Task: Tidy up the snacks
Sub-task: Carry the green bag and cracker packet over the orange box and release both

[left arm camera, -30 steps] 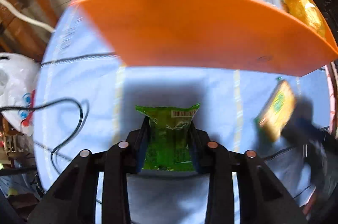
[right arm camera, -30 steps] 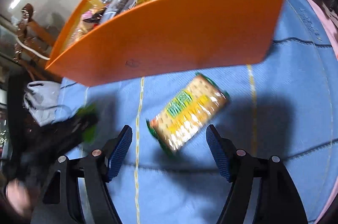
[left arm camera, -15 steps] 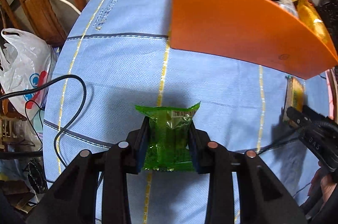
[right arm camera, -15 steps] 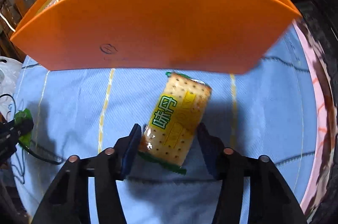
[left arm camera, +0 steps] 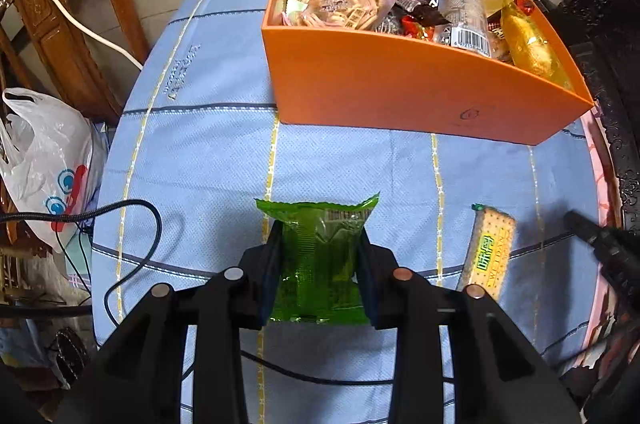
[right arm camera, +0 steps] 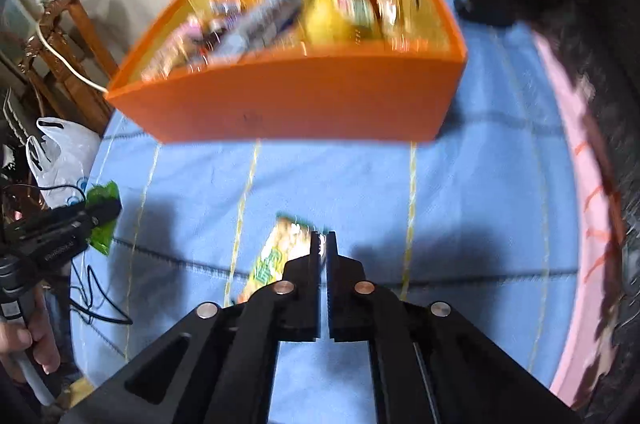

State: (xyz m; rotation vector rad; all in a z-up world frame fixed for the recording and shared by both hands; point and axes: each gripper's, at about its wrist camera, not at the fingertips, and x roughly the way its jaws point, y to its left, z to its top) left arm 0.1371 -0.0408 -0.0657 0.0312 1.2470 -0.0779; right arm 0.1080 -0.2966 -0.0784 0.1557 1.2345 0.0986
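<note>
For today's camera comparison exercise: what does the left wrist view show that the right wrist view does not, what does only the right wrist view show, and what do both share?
Only the left wrist view shows the left tool from behind, clamped on the green packet, and sharp labels on the snacks in the box.

Only the right wrist view shows the right tool with its jaws nearly together, nothing clearly between them, and a hand holding the other tool's handle.

Both show the orange box, the cracker pack on the blue cloth, the white bag and the wooden chair.
</note>
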